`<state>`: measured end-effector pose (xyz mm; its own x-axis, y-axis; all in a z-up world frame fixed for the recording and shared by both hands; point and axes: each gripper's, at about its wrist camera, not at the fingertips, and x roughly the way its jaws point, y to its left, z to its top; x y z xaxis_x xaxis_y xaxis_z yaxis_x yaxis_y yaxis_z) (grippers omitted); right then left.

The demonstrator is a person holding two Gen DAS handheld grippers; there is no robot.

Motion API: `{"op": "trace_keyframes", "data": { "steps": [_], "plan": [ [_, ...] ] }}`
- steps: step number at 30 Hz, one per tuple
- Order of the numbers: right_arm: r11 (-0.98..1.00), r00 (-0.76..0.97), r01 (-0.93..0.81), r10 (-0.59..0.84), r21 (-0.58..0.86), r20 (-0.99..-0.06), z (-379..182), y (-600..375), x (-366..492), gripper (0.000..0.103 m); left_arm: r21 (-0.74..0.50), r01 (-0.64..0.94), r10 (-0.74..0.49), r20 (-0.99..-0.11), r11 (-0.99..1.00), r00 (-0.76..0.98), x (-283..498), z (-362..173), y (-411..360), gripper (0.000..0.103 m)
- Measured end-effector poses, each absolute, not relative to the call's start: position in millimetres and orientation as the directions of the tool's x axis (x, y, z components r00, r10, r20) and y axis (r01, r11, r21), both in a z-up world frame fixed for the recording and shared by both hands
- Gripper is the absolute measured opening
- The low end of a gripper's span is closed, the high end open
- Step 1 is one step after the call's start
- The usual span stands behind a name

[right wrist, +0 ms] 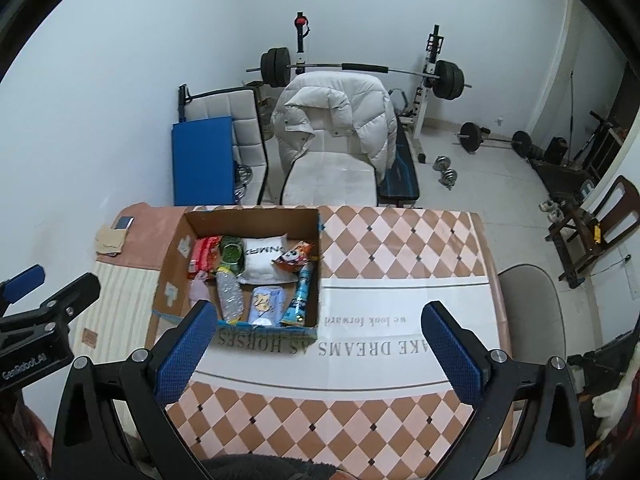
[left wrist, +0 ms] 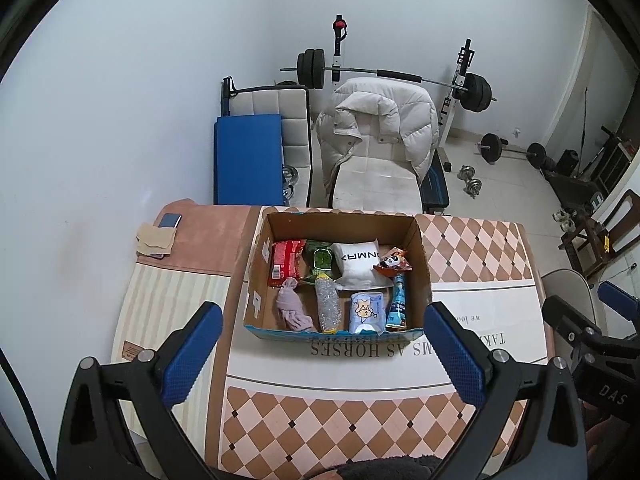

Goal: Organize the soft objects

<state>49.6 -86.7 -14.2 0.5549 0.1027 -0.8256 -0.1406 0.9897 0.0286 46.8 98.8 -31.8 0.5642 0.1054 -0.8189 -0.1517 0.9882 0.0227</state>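
Nearest the cameras, both the left gripper [left wrist: 324, 344] and right gripper [right wrist: 318, 342] hang over the desk [left wrist: 460, 248] with jaws wide and empty. At 12 o'clock, past upside-down cloth lettering "AS HORSES", the cardboard box [left wrist: 422, 264] holds a crumpled mauve cloth [left wrist: 292, 306], a white pillow [left wrist: 358, 262] printed "NMAR", and snack packets.

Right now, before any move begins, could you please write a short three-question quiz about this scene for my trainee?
1. True or false: both tongs, left tongs and right tongs, are open and hold nothing.
2. Where does the pink cloth lie in the cardboard box? A) near-left corner B) far-right corner C) outside the box
3. Fill in: the white pillow lies at the ____ side of the box.

Key: 1 true; 2 A; 3 far
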Motion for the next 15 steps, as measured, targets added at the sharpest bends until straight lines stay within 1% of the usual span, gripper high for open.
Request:
{"op": "trace_keyframes", "data": {
  "steps": [9,15],
  "plan": [
    [0.992,0.545,-0.122,0.059,-0.009,-0.836,-32.2,-84.7,62.7,0.103,0.050,-0.164,0.134,-0.821,0.985,0.555,55.5,-48.5,98.0,0.103],
    [0.993,0.539,-0.122,0.059,-0.009,-0.840,-37.1,-85.4,66.5,0.103,0.048,-0.168,0.133,-0.832,0.985,0.539,55.4,-54.5,96.5,0.103]
  ]
}}
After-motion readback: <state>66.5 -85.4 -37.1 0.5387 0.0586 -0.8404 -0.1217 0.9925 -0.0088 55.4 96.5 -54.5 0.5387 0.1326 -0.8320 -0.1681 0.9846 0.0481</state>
